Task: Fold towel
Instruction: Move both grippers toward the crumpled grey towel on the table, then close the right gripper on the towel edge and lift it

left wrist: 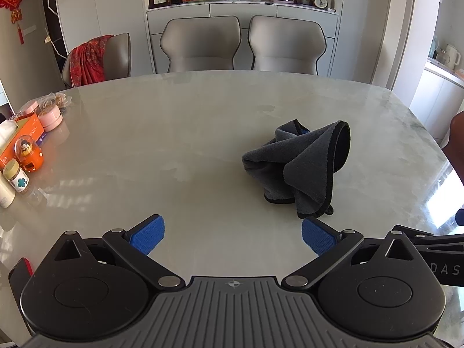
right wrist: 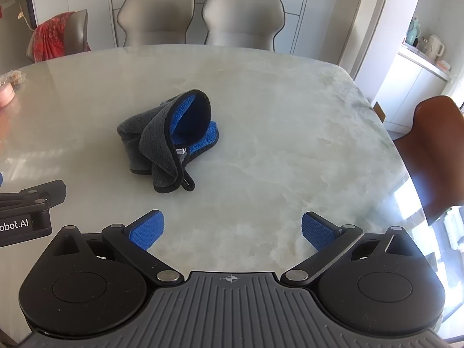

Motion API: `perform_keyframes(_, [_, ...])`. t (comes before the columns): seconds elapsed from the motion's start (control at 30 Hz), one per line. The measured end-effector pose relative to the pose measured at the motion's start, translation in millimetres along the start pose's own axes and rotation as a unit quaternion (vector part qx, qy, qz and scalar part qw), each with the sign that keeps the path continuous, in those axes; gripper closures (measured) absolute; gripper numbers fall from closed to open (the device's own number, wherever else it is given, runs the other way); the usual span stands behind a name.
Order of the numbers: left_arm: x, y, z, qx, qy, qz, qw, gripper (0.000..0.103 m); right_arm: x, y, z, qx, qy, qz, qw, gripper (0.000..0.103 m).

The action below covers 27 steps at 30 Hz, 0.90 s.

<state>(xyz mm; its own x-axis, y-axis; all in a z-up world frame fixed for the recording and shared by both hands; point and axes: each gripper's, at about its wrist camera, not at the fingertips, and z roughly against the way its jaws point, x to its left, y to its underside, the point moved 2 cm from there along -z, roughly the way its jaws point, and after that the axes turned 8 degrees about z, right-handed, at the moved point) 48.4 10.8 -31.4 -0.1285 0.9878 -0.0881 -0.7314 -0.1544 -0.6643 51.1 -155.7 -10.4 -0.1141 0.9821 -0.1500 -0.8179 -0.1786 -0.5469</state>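
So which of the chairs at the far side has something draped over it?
The leftmost chair, with a red patterned cloth over its back; the two grey chairs beside it are bare.

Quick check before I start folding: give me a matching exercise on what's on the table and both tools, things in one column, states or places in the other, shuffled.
Things:
1. towel
2. left tool
3. orange box
4. red cloth

States or places:
A. draped over a chair back
B. open, holding nothing
C. crumpled in a heap on the table
D. at the table's left edge, among jars

Pairs: 1-C, 2-B, 3-D, 4-A. The right tool is open too.
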Motion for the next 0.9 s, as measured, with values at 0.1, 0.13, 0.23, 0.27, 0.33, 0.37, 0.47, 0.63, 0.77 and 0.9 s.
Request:
perform_keyframes(0.1, [-2, -5, -3, 0.000, -0.001, -0.003, 1.0000, 0.000, -1, 0, 2, -0.007, -0.002, -0.002, 1.000, 0.000])
perform_keyframes(0.13, [-2, -6, -3, -0.001, -0.001, -0.004, 1.0000, 0.000, -2, 0, 4, -0.012, -0.004, -0.003, 1.000, 0.000])
perform_keyframes(0.23, [-2, -11, -4, -0.001, -0.001, -0.004, 1.0000, 0.000, -5, 0, 8, -0.026, -0.009, -0.006, 1.000, 0.000])
perform_keyframes(0.27, [-1, -12, -4, -0.002, -0.001, -0.003, 1.0000, 0.000, -6, 0, 10, -0.031, -0.010, -0.008, 0.999, 0.000])
perform_keyframes(0.33, [-1, -16, -5, -0.003, -0.002, -0.004, 1.0000, 0.000, -8, 0, 13, -0.041, -0.014, -0.010, 0.999, 0.000])
perform_keyframes(0.37, [0, -17, -5, -0.004, -0.003, -0.005, 1.0000, 0.000, -9, 0, 15, -0.046, -0.015, -0.011, 0.999, 0.000])
perform_keyframes(0.47, [0, -24, -5, -0.013, 0.001, -0.008, 0.9999, 0.000, -12, -23, 14, -0.096, -0.028, -0.010, 0.995, 0.000])
perform_keyframes(0.63, [1, -31, -4, -0.032, 0.011, -0.021, 0.9992, 0.000, -16, -32, 25, -0.184, -0.025, 0.047, 0.981, 0.000])
perform_keyframes(0.77, [1, -34, -9, -0.032, 0.013, -0.030, 0.9989, 0.000, -19, -39, 11, -0.196, -0.027, 0.092, 0.976, 0.000])
perform_keyframes(0.9, [-2, -34, -17, -0.027, 0.032, -0.041, 0.9983, 0.000, -34, -43, -15, -0.182, -0.078, 0.095, 0.976, 0.007])
